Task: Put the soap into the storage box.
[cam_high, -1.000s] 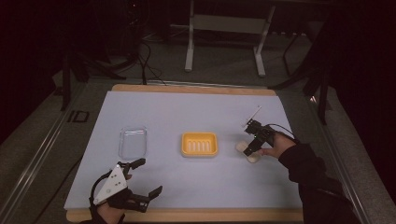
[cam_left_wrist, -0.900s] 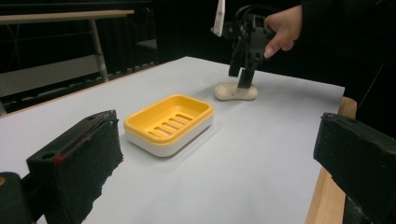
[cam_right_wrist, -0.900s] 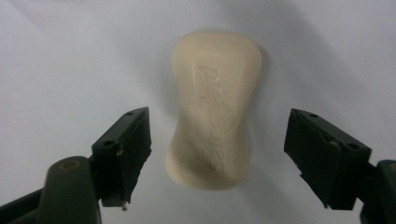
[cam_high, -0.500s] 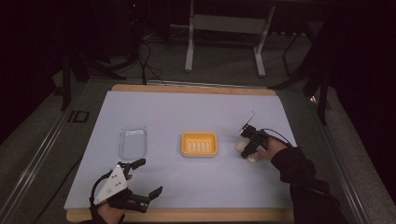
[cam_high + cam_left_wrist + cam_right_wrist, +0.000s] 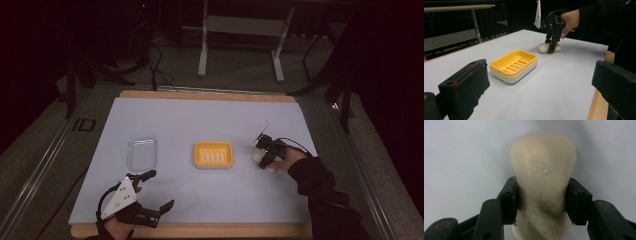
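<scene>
Right gripper (image 5: 541, 202) has just closed on the soap bar (image 5: 544, 170) – bar between both pads, lying on the table (image 5: 461, 157) – left gripper (image 5: 152, 192) open.

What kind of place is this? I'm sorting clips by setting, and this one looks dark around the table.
Probably a lab or recording workspace, not a home: a pale covered table stands in a dim room, cables trail across the floor behind it, and a bare metal stand sits beyond.

Right gripper (image 5: 541, 202) jaws just closed, pads pressing both long sides of cream soap bar (image 5: 543, 170). Bar lies flat on pale tabletop (image 5: 461, 157), embossed lettering up.
</scene>
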